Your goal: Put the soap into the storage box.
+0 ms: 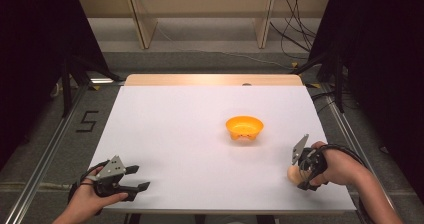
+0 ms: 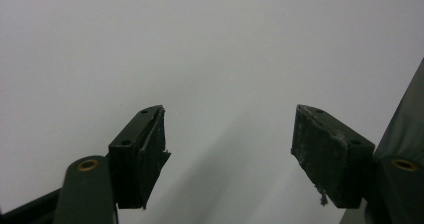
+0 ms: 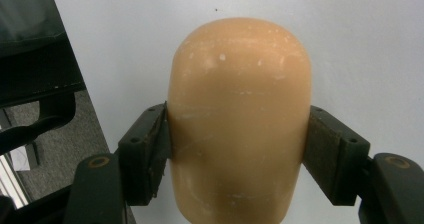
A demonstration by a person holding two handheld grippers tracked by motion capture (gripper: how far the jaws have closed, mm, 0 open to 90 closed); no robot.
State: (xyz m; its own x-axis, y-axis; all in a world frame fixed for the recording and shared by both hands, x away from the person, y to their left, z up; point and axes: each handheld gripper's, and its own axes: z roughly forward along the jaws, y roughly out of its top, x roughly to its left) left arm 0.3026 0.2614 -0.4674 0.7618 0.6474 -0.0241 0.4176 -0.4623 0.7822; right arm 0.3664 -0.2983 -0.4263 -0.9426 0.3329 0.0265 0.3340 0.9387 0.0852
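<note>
Two grippers sit near the counter's (image 1: 200, 134) front edge: the left gripper (image 1: 138, 178), lower left, gapes empty; the right gripper (image 1: 300, 176), lower right near the side edge, clamps a tan rounded block (image 1: 293, 172). Beyond, past bare white surface, an orange bowl (image 1: 244, 126).

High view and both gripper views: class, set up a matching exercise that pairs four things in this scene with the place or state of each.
Things:
1. orange plastic bowl
2. tan rounded block
3. left gripper
4. right gripper

Places or states:
A. jaws apart, with nothing between them, near the table's front left corner
B. stands alone on the white table, right of its middle
C. jaws shut against both sides of an object, near the table's front right corner
D. held between two black jaws

Pairs: 1-B, 2-D, 3-A, 4-C
</note>
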